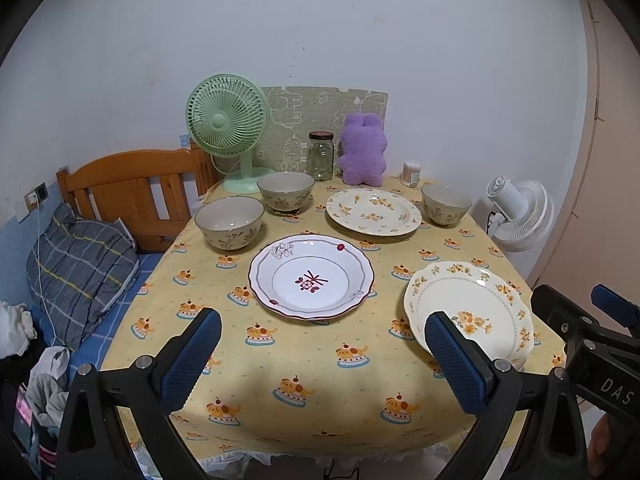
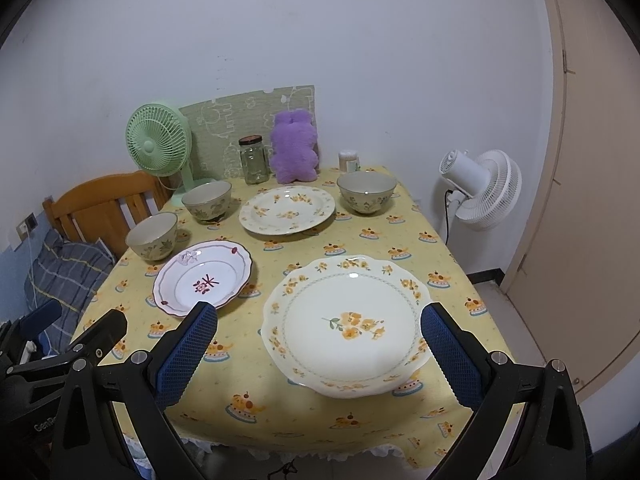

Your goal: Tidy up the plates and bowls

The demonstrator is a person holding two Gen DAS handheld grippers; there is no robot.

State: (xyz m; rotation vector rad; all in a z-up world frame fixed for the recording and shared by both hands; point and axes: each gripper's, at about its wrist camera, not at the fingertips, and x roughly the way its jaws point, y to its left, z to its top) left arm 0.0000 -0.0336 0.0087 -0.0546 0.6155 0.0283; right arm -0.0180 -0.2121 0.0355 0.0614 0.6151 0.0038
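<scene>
Both grippers, left point(image 1: 322, 356) & right point(image 2: 319, 350), hover w/ fingers spread, holding nothing, above desk's point(image 2: 360, 412) near edge; likely lining up a first pick. Dishes lie scattered singly, nothing stacked yet: 3 plates point(image 2: 347, 324) point(image 2: 203, 277) point(image 2: 287, 209), mid-desk to near-right corner; 3 bowls point(image 2: 152, 235) point(image 2: 207, 200) point(image 2: 366, 191), left edge & far side.

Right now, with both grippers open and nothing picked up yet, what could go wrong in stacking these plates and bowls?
The scalloped floral plate lies near the table's front corner; a clumsy grab by the right gripper might push it off. The plates lie flat on the yellow tablecloth, so fingers sliding under a rim may snag and drag the cloth. The far bowl stands near the glass jar, which a reach might knock.
</scene>
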